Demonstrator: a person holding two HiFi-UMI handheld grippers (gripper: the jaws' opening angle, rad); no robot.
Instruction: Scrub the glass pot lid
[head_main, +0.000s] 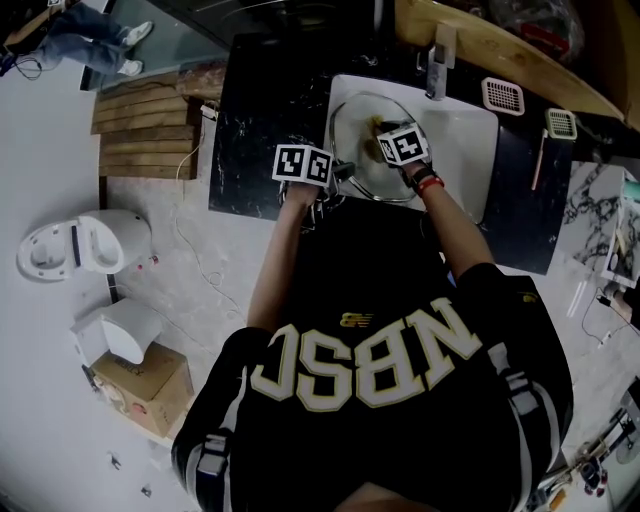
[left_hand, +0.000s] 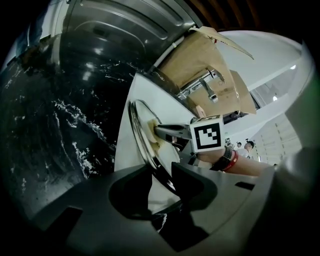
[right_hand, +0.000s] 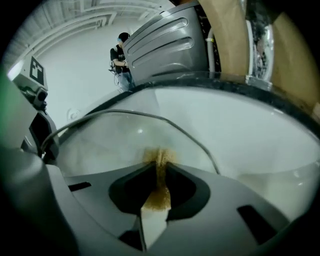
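Observation:
The glass pot lid (head_main: 362, 150) stands on edge, tilted, in the white sink (head_main: 470, 140). My left gripper (head_main: 340, 172) is shut on the lid's left rim. In the left gripper view the steel rim of the lid (left_hand: 142, 135) runs between that gripper's (left_hand: 161, 175) jaws. My right gripper (head_main: 385, 140) is shut on a sponge (right_hand: 159, 195), yellow-brown at its tip and white behind. The sponge tip presses on the glass face of the lid (right_hand: 110, 140), near its middle. From the left gripper view the sponge (left_hand: 151, 131) touches the lid ahead of the right gripper (left_hand: 162, 132).
A faucet (head_main: 437, 60) stands at the sink's far edge. Black marble counter (head_main: 260, 110) surrounds the sink. Two white grilles (head_main: 503, 95) lie at the back right. On the floor to the left are a wooden pallet (head_main: 145, 125), a white appliance (head_main: 80, 245) and a cardboard box (head_main: 150, 385).

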